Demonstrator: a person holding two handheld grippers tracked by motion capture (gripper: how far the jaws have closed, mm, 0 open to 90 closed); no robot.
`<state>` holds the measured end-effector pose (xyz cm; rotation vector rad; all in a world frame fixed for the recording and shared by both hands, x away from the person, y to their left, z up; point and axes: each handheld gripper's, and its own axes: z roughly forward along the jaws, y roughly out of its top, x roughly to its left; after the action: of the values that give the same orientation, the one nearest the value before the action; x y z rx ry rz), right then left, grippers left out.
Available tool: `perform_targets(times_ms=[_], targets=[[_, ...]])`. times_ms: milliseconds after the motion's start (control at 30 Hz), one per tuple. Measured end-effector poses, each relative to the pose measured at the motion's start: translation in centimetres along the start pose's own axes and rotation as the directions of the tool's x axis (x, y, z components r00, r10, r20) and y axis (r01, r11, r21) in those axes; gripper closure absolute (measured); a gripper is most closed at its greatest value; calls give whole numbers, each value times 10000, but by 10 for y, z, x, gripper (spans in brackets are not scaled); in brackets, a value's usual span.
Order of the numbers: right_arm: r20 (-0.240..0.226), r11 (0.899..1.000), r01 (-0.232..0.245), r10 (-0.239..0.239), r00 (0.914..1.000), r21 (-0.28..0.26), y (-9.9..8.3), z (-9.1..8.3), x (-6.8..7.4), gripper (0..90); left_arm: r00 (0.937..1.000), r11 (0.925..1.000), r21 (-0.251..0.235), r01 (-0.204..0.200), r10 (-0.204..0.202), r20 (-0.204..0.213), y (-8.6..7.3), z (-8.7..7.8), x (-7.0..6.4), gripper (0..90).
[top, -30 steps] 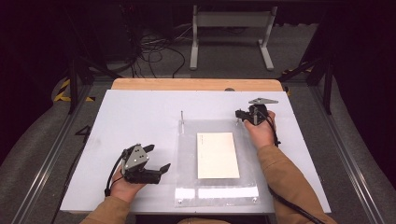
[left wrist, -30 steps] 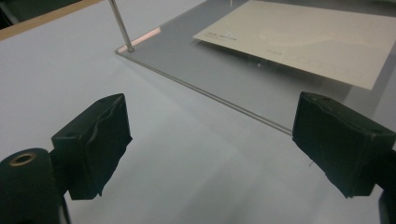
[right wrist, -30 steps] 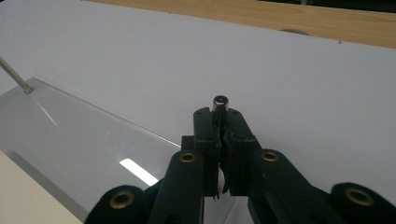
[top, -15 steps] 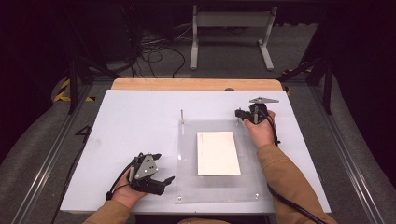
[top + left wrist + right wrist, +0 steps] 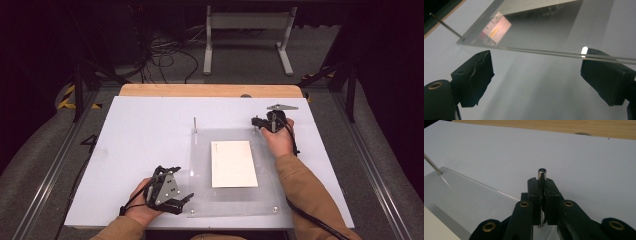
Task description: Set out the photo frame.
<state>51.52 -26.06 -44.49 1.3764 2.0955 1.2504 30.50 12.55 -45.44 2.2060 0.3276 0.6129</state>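
Observation:
A clear acrylic plate [image 5: 200,165] lies on the white table with a white card [image 5: 233,163] at its middle. A thin metal pin [image 5: 195,124] stands at its far left corner. My right gripper [image 5: 257,122] is at the far right corner, shut on a short upright metal pin [image 5: 542,173]. My left gripper [image 5: 182,202] is open at the plate's near left corner. In the left gripper view the plate's edge [image 5: 536,51] runs between the jaws and crosses the right jaw's tip; the left gripper [image 5: 536,62] holds nothing.
The white table top [image 5: 140,140] spreads left of the plate, with a wooden strip [image 5: 210,90] along its far edge. Small screws [image 5: 275,208] sit at the plate's near corners. Dark floor, cables and a metal stand [image 5: 247,35] lie beyond the table.
My left gripper has moved toward me and to the right, up to the plate's near left corner. The right gripper has stayed on its pin.

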Motion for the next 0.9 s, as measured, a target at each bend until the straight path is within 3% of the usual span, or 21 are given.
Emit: perform_targets(times_ms=[67, 233, 400, 500, 567, 700, 900], targets=[[-5, 10000, 3, -3, 10000, -3, 0, 0, 0, 852, 9999, 9999, -69, -140, 141, 54, 1, 0, -2, 113], [-48, 10000, -65, 65, 10000, -53, -1, 1, 0, 850, 9945, 9946, -270, -1005, 1012, 252, 8, 8, -12, 118], [-31, 9999, -111, 111, 9999, -67, -2, 2, 0, 848, 9934, 9933, -475, -1055, 1075, 402, 10, 11, -14, 144], [-46, 9999, -131, 131, 9999, -73, -3, 2, -1, 848, 9949, 9932, -763, -874, 910, 440, 10, 13, -13, 152], [-77, 9999, -143, 143, 9999, -69, -3, 2, -1, 846, 9939, 9907, -844, -1068, 1088, 194, 10, 15, -13, 186], [-186, 9998, -203, 203, 9996, -32, -4, 3, -2, 842, 9950, 9914, -866, -983, 963, -268, 8, 16, -12, 270], [-192, 9999, -29, 32, 9998, 158, -4, 4, -2, 842, 9876, 9871, -1037, -1223, 1106, -1117, 9, 16, -12, 420]])
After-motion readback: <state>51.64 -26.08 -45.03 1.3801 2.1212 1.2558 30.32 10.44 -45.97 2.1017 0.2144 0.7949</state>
